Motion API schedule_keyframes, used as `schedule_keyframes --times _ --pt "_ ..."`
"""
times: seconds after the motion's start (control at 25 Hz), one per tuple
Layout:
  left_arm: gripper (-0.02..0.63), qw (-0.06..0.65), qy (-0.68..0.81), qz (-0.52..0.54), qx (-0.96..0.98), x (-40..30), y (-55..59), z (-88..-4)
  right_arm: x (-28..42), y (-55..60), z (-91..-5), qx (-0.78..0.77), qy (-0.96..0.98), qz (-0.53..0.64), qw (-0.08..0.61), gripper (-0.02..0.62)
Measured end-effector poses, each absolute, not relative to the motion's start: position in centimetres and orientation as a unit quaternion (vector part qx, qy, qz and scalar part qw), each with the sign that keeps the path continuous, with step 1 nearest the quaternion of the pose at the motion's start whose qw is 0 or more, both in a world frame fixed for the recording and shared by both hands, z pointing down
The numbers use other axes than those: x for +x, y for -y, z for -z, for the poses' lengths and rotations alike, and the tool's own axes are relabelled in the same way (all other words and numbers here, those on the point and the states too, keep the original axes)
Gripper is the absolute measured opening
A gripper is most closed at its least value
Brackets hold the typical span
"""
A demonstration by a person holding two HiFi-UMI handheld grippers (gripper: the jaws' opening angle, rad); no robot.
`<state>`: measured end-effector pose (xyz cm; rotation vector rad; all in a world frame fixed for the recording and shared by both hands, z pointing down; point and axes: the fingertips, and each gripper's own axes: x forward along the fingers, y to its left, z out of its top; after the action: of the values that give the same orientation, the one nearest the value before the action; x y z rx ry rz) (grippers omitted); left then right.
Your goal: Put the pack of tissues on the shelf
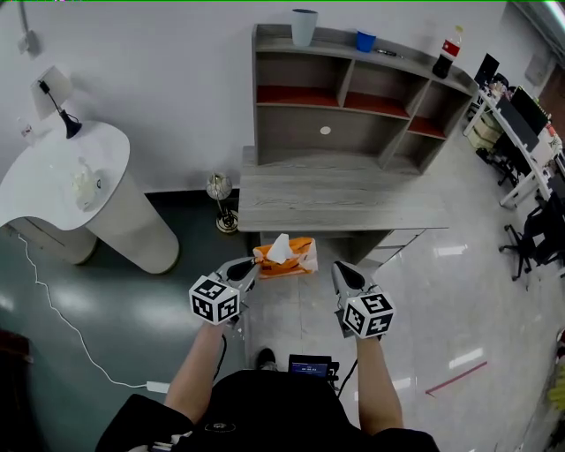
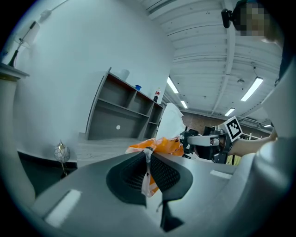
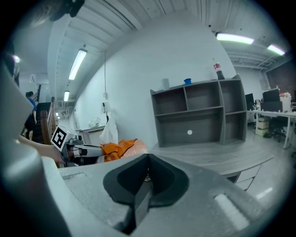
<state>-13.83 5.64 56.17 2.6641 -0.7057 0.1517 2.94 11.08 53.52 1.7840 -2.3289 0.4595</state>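
Note:
The tissue pack (image 1: 288, 257) is orange plastic with a white tissue sticking out of its top. It hangs in the air just short of the grey desk's front edge. My left gripper (image 1: 252, 267) is shut on the plastic edge of the pack (image 2: 163, 145), pinching the wrapper between its pads (image 2: 138, 172). My right gripper (image 1: 341, 270) is shut with nothing in it, a little to the right of the pack (image 3: 118, 148) and apart from it. The grey shelf unit (image 1: 353, 99) stands on the desk (image 1: 340, 199) ahead, with open compartments.
On top of the shelf are a pale cup (image 1: 304, 26), a blue cup (image 1: 365, 40) and a cola bottle (image 1: 448, 53). A white pedestal table (image 1: 62, 177) stands at the left, a small metal ornament (image 1: 220, 199) by the desk. Office desks and chairs (image 1: 530, 141) fill the right.

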Motion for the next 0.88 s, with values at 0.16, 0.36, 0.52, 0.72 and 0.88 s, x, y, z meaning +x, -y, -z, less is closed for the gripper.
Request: schedule_keyframes --times 0.16,0.36,0.52,0.72,0.88 --pt "0.012 0.193 0.250 -0.051 0.948 -14.1 -4.2 -56.3 2.7 -9.8 -53.6 0.600 0.780 -0.156 0.091 -0.002" --pt "0.012 0.202 0.251 -0.052 0.945 -13.7 -3.0 -57.1 3.2 -8.5 -53.9 0.599 0.779 -0.159 0.092 -0.002" --pt "0.012 0.207 0.258 -0.053 0.942 -12.7 -1.7 -57.5 4.0 -6.6 -54.2 0.591 0.785 -0.162 0.092 -0.002" --pt "0.012 0.204 0.277 -0.054 0.937 -11.6 1.0 -57.3 5.5 -3.1 -53.9 0.579 0.795 -0.158 0.090 -0.002" --pt "0.012 0.201 0.297 -0.051 0.932 -10.2 4.0 -56.5 7.4 0.2 -53.2 0.566 0.805 -0.154 0.089 -0.002"
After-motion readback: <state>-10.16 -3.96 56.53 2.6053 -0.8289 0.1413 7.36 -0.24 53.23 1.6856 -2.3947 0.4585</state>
